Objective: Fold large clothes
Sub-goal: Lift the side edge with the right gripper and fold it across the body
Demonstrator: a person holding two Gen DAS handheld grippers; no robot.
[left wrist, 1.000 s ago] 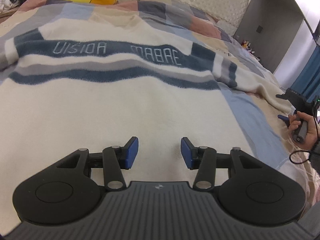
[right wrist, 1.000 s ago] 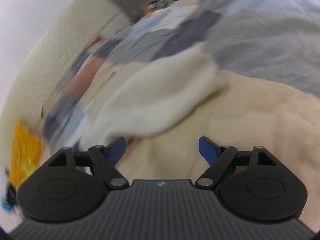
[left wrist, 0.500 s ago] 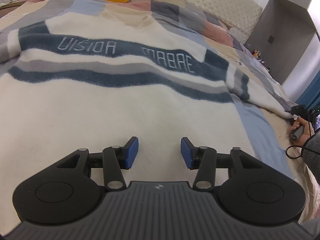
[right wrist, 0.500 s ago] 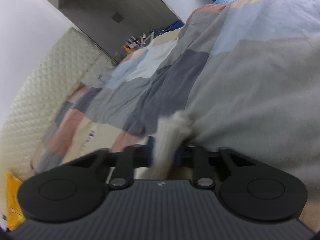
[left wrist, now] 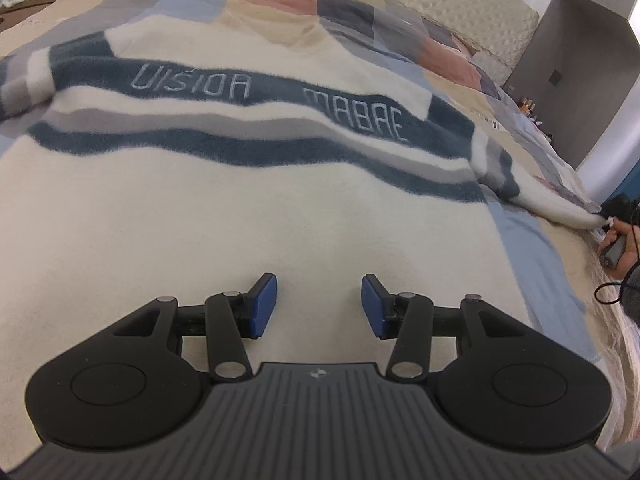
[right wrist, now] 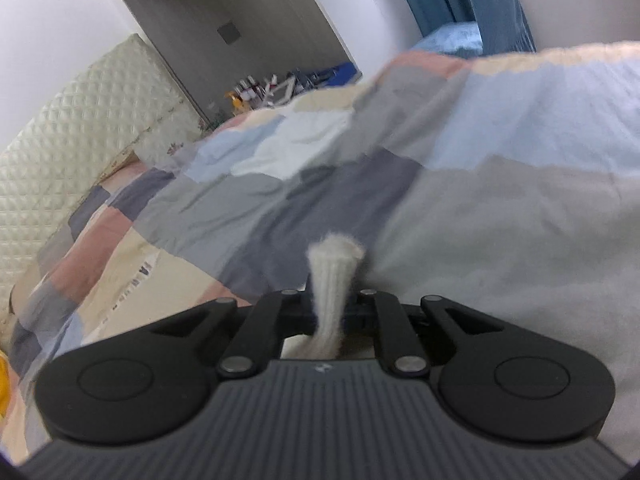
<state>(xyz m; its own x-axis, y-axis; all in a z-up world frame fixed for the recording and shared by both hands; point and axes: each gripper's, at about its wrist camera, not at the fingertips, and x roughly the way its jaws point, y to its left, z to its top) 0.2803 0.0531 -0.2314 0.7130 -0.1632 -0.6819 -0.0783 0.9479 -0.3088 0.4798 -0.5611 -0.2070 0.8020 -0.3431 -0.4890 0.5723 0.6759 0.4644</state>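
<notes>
My right gripper [right wrist: 334,304] was clamped on the ribbed cream cuff [right wrist: 333,276] of the sweater's sleeve, the cuff's end poking up between the closed jaws at the frame's lower centre. My left gripper [left wrist: 319,306] hung with its blue pads [left wrist: 264,306] apart and nothing between them, over the plain cream lower part of the sweater [left wrist: 224,216]. The sweater lay spread flat on the patchwork quilt [right wrist: 520,168], its navy bands and lettering across the upper half of the left view, its sleeve stretched out to the right edge, where my hand [left wrist: 618,242] showed.
</notes>
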